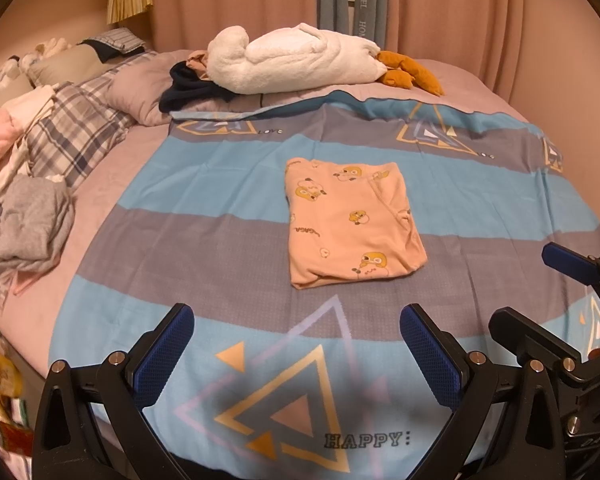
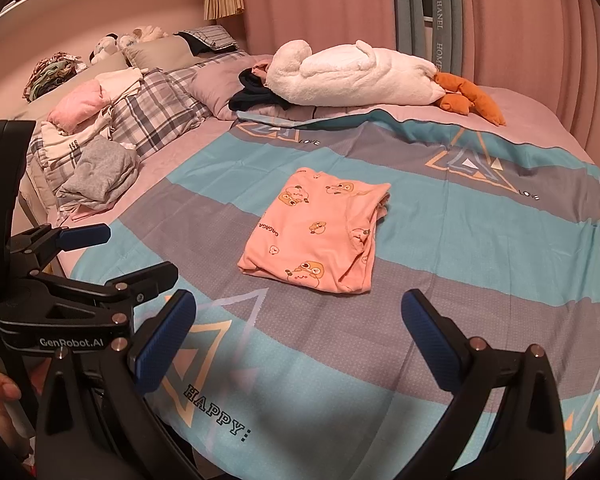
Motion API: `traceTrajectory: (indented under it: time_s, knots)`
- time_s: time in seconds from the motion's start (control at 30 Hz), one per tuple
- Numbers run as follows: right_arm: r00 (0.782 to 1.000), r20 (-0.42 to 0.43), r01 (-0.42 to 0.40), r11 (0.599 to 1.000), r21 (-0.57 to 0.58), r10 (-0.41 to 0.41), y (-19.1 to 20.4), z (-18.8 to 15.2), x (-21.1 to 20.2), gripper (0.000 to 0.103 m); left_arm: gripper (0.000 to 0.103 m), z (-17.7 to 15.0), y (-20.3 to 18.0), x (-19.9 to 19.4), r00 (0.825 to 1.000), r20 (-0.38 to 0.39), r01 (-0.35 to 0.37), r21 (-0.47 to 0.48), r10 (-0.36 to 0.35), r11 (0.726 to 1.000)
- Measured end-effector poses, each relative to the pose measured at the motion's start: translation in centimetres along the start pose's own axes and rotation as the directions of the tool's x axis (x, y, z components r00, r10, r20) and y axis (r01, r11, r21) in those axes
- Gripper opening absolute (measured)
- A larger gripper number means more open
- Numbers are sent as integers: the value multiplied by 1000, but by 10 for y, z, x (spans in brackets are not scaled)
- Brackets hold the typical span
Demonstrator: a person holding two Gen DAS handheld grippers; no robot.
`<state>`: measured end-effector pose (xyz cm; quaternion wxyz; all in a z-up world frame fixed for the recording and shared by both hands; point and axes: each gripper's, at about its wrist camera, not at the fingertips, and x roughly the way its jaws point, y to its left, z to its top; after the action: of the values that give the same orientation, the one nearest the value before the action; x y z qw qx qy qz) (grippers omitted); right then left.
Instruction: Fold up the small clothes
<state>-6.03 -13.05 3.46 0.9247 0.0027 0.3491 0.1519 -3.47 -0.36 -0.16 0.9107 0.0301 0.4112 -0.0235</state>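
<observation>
Pink cartoon-print top (image 1: 352, 220) lies folded mid-frame on bed; left claw (image 1: 296, 344) & right claw (image 2: 296, 340) both wide open, empty. Fold looks done; next likely grab gray garment (image 2: 100, 176), upper left.

Bare striped bedspread (image 1: 220, 248) is lying open between the spread grippers and the folded pink garment (image 1: 352, 220) — nothing is blocking that approach. Clutter is crowding the edges: a grey clothes pile (image 1: 32, 232) along the left, a white plush goose (image 1: 300, 58) stretching across the far side.
</observation>
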Motion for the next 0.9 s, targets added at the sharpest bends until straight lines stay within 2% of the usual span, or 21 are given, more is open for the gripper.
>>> traceTrajectory:
  time_s: [0.9]
  knots:
    - [1000, -2, -1, 1000, 0, 1, 0, 1, 0, 103, 102, 2, -3, 3, 1000, -5, 9, 5, -9, 1000]
